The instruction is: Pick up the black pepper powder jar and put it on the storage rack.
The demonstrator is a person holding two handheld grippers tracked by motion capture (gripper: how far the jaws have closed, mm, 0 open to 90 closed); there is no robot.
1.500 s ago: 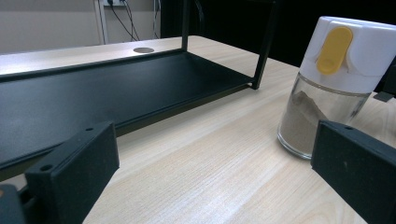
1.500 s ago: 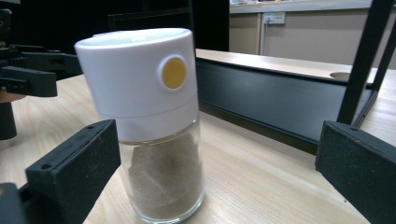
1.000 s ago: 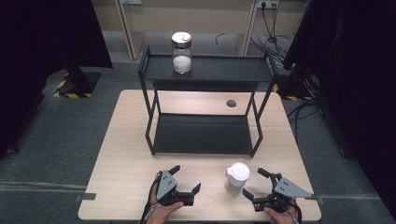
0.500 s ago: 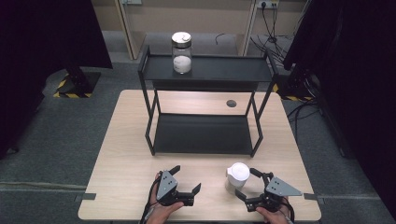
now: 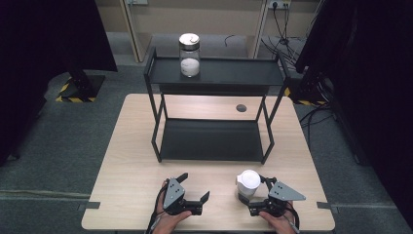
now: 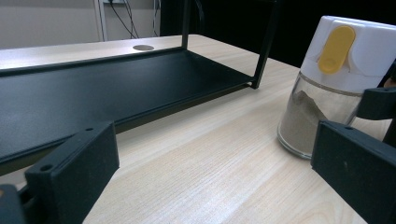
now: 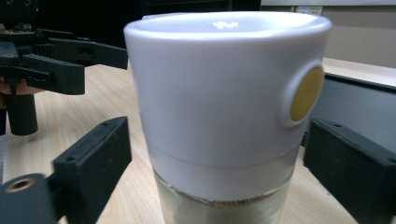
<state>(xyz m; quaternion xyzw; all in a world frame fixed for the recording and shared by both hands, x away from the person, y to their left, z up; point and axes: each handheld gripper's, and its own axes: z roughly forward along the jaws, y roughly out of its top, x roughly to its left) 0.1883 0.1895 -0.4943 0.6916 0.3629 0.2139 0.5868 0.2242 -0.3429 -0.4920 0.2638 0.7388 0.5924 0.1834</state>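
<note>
A glass shaker jar point(image 5: 248, 183) with a white lid and a yellow tab stands upright on the wooden table point(image 5: 131, 161) near its front edge, holding brownish powder point(image 6: 303, 112). My right gripper point(image 5: 254, 196) has its jaws on either side of the jar point(image 7: 224, 116). They have just been closing, and a gap still shows at each pad, so the gripper is open. My left gripper point(image 5: 195, 186) rests open to the jar's left with nothing between its jaws point(image 6: 212, 172).
A black two-level rack point(image 5: 214, 139) stands mid-table behind both grippers. A lidded glass jar point(image 5: 189, 54) with white contents sits on its top shelf. A round hole point(image 5: 241, 107) lies in the tabletop behind the rack.
My right gripper has moved left up to the shaker jar, and its jaws now flank the jar and stand narrower. The left gripper has stayed put.
</note>
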